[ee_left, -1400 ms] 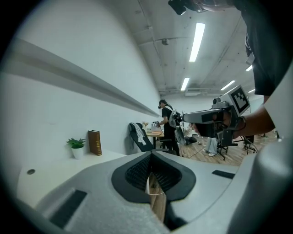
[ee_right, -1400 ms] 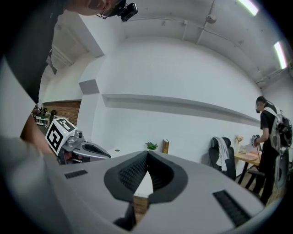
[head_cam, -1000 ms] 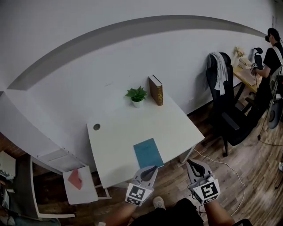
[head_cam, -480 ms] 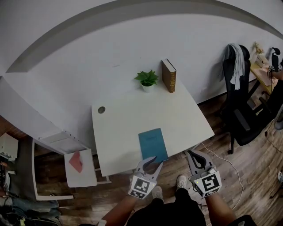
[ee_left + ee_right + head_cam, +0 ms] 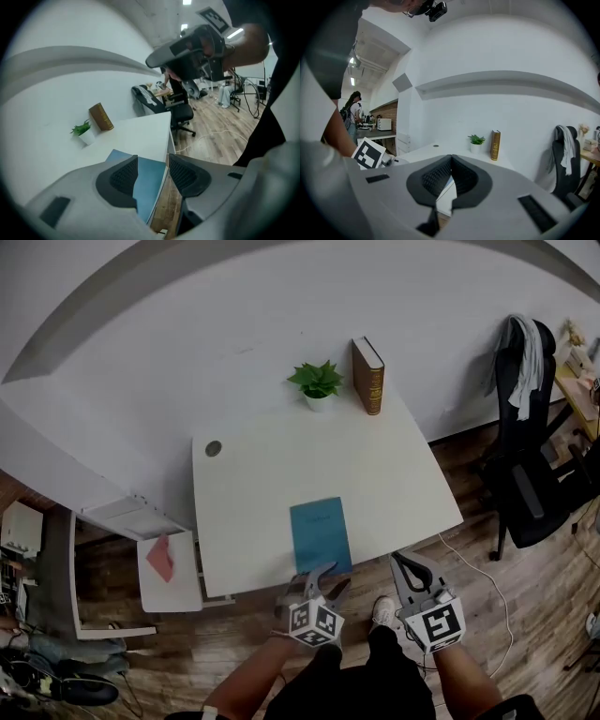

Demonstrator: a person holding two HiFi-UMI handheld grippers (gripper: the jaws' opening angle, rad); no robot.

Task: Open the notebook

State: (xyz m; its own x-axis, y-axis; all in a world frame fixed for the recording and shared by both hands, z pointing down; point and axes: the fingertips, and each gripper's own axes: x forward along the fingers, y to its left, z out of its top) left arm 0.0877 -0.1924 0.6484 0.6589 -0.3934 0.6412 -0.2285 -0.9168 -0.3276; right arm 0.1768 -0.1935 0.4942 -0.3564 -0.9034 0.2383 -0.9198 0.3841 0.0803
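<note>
A closed blue notebook (image 5: 319,534) lies flat near the front edge of the white table (image 5: 253,493). My left gripper (image 5: 331,579) hangs just off that edge, right before the notebook's near end. Its jaws have just been opening and stand apart with nothing pressed between them. In the left gripper view the notebook (image 5: 149,180) shows through the gap of the left gripper (image 5: 153,161). My right gripper (image 5: 405,564) is off the table's front right corner, over the floor. It is shut and empty, and the right gripper (image 5: 451,158) has its pads meeting.
A small potted plant (image 5: 319,381) and an upright brown book (image 5: 368,376) stand at the table's far edge. A round cable hole (image 5: 214,448) is at the far left. A black office chair (image 5: 527,465) with a draped garment stands right. A low white unit (image 5: 169,570) sits left.
The left gripper has dropped toward the table's front edge and its jaws have parted. The right gripper has sunk a little and stayed shut.
</note>
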